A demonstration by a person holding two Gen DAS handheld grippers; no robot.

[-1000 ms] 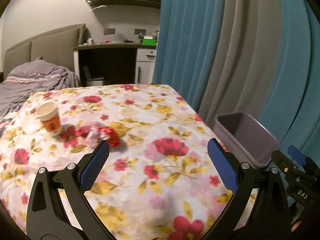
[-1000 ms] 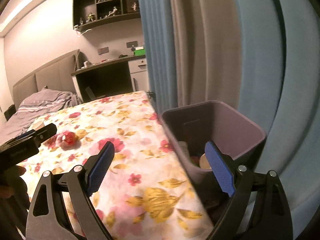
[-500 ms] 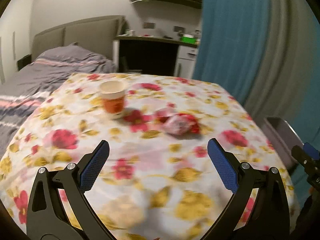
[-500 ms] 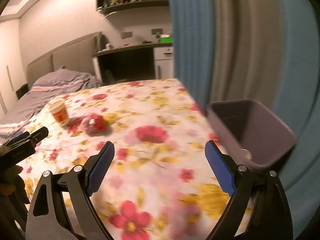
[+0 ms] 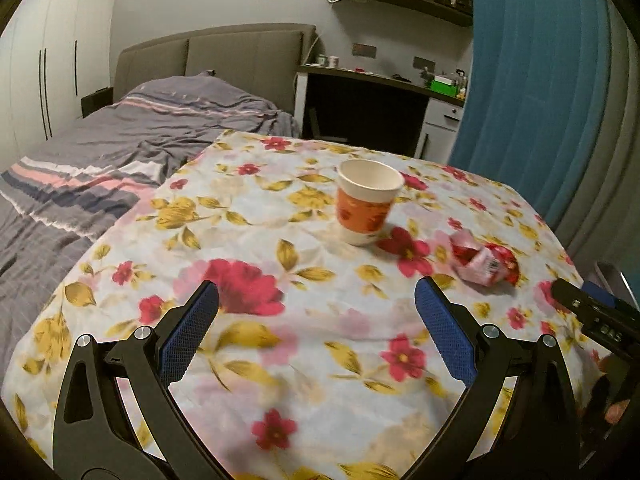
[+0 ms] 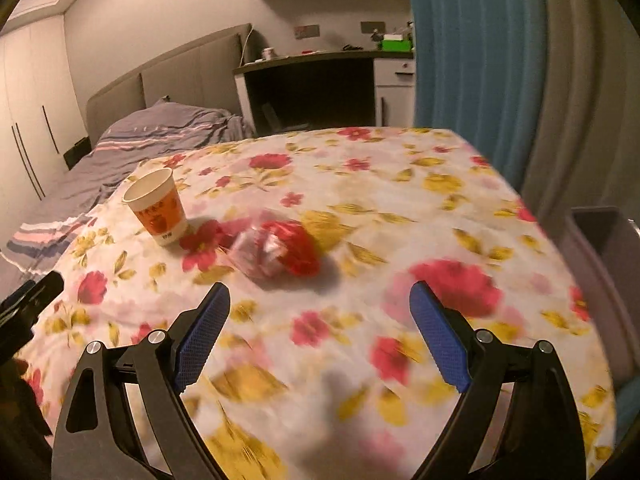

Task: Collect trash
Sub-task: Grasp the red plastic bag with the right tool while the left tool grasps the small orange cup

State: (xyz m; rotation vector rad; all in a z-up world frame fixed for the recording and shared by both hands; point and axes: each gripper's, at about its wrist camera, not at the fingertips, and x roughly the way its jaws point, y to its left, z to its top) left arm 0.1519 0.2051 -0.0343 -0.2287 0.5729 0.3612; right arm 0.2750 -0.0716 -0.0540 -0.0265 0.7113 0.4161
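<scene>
An orange and white paper cup (image 5: 368, 202) stands upright on the floral tablecloth (image 5: 280, 344). To its right lies a crumpled red and pink wrapper (image 5: 486, 262). My left gripper (image 5: 316, 288) hovers over the cloth, open and empty, short of the cup. In the right wrist view the cup (image 6: 158, 208) is at the left and the wrapper (image 6: 276, 252) lies just ahead. My right gripper (image 6: 320, 288) has wide jaws that are closing slightly, with nothing between them. A grey bin (image 6: 600, 240) stands beside the table's right edge.
A bed with a grey striped cover (image 5: 120, 152) lies to the left of the table. A dark desk (image 5: 368, 108) stands behind it and blue and grey curtains (image 6: 500, 60) hang at the right. The other gripper's tip (image 5: 592, 316) shows at the right edge.
Both grippers have swung left, away from the bin. The cup and wrapper now sit nearer and more central, and the bin has slid to the right edge.
</scene>
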